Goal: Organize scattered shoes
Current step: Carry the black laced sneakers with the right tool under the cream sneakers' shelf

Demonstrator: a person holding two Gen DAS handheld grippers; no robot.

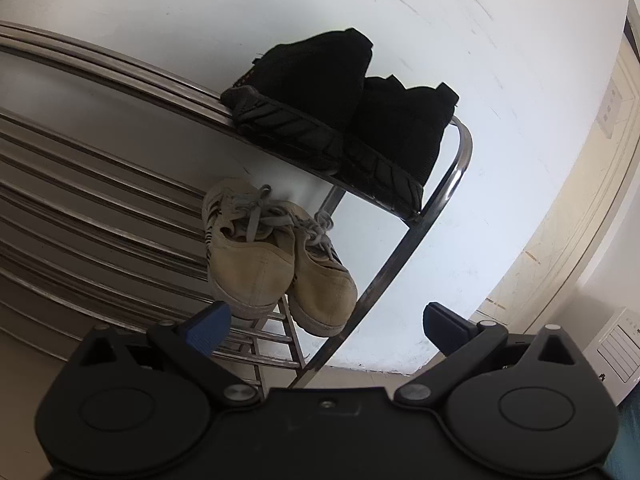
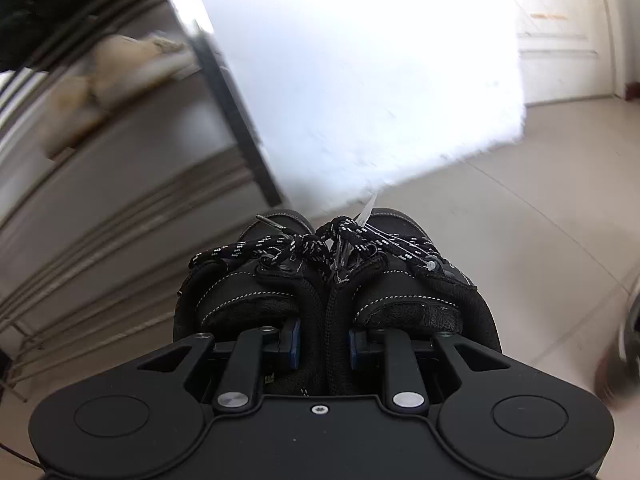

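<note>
— On the top tier of the steel shoe rack [image 1: 460, 168], what sat there?
— A pair of black knit shoes [image 1: 340, 120], side by side at the rack's end. One tier down lay a pair of beige canvas sneakers [image 1: 276, 264], laces tied, toes pointing toward the left tool [image 1: 326, 320], whose blue-padded fingers were spread wide with nothing between them.
— And the right tool [image 2: 323, 342]?
— It was pinching a pair of black lace-up boots [image 2: 332, 280] by their adjoining inner collars, above the tiled floor [image 2: 520, 260], near the rack's upright post [image 2: 232, 100].
</note>
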